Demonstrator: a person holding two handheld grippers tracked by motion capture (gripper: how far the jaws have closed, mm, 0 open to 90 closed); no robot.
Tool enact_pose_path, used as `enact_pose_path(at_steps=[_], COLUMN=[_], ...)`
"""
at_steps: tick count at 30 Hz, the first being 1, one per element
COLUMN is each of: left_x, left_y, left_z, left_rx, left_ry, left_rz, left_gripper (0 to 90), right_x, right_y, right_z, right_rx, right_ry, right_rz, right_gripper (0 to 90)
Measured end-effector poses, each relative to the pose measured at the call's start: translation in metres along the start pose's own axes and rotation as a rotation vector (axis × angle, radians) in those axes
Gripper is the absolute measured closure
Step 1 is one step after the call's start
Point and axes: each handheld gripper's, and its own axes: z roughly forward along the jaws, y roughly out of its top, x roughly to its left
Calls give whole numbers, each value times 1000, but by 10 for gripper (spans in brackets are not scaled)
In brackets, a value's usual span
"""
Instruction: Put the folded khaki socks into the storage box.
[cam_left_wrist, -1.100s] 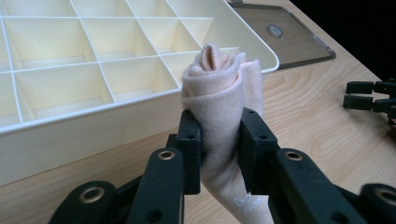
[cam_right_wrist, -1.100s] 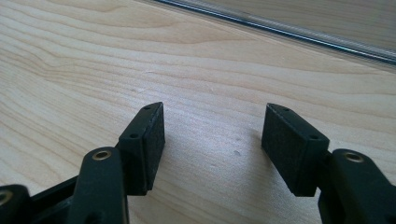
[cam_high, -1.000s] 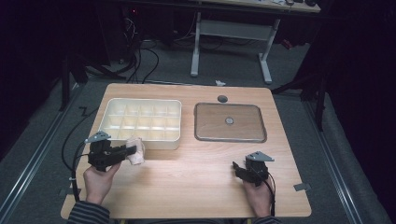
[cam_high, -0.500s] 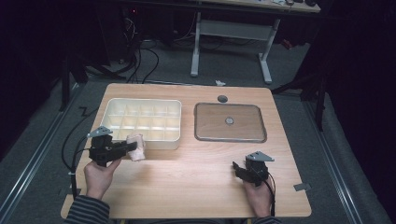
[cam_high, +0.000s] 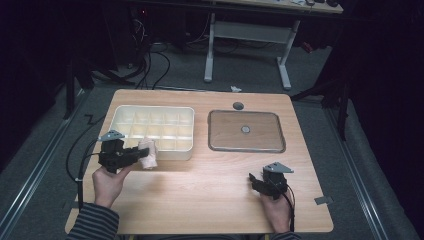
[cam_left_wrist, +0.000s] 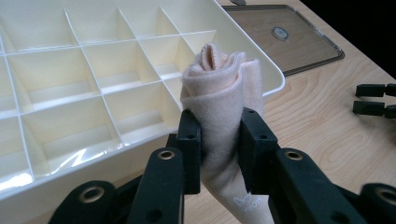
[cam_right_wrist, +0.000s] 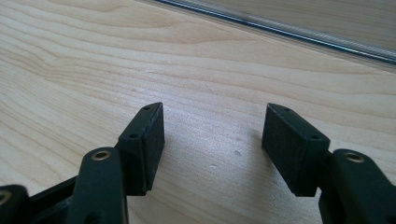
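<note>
Your left claw is clamping a rolled, pale peach cloth, its pads pressing into the roll from both sides, and you are holding it just above the near right corner of the cream plastic compartment tray on the light wooden bench. Your right claw is resting low over bare bench with its jaws standing wide and nothing between them. The clear rectangular lid is lying flat beside the tray, to its right.
</note>
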Motion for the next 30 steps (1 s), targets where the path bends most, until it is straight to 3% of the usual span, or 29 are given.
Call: enact_pose_path(at_steps=[19,21,30], left_x=[-1,1,4], left_y=[20,22,33], left_z=[8,9,13], left_rx=[32,27,35], left_ry=[10,-2,-3], left_rz=[45,32,41], left_gripper=[728,728,728], right_x=[0,0,0], right_y=[0,0,0], right_z=[0,0,0], right_rx=[0,0,0], right_ry=[0,0,0], right_rz=[-1,-1,-5], right_gripper=[391,391,389])
